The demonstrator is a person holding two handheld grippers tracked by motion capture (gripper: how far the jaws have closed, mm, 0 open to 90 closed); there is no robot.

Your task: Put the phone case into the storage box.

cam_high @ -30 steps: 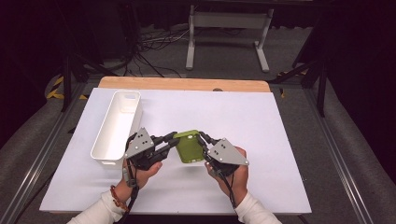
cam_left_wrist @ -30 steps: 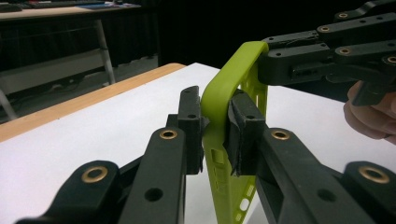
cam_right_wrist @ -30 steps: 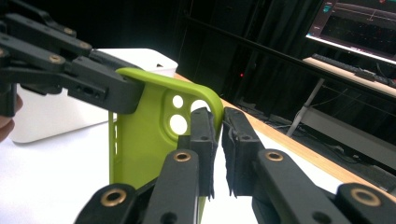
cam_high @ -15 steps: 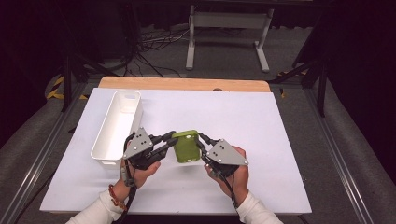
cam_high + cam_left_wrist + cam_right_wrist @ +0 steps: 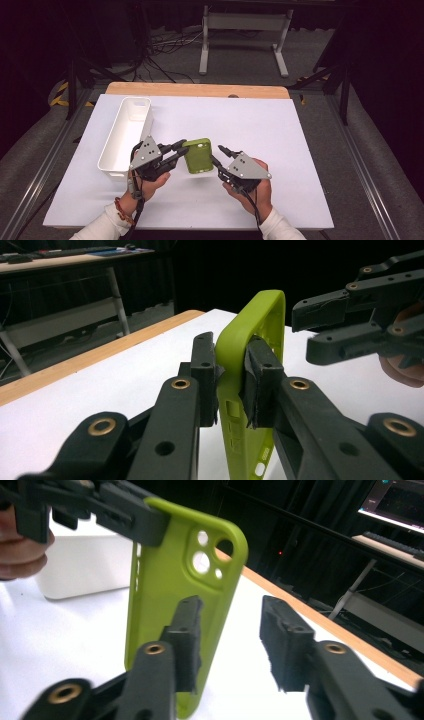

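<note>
So the green phone case (image 5: 197,155) is up on its edge over the middle of the white desk (image 5: 280,130), camera cutouts pointing away from the person. The left tool (image 5: 234,375) is clamped right onto the case's side rim, one pad inside the shell and one outside. The right tool (image 5: 231,635) has just been opening: its jaws stand apart, one just in front of the case's back and the other off in free air, no squeeze on it. Both hands come in low from the near edge, tools angled toward each other. The white bin (image 5: 125,136) sits just left of the left hand (image 5: 150,181).
</note>
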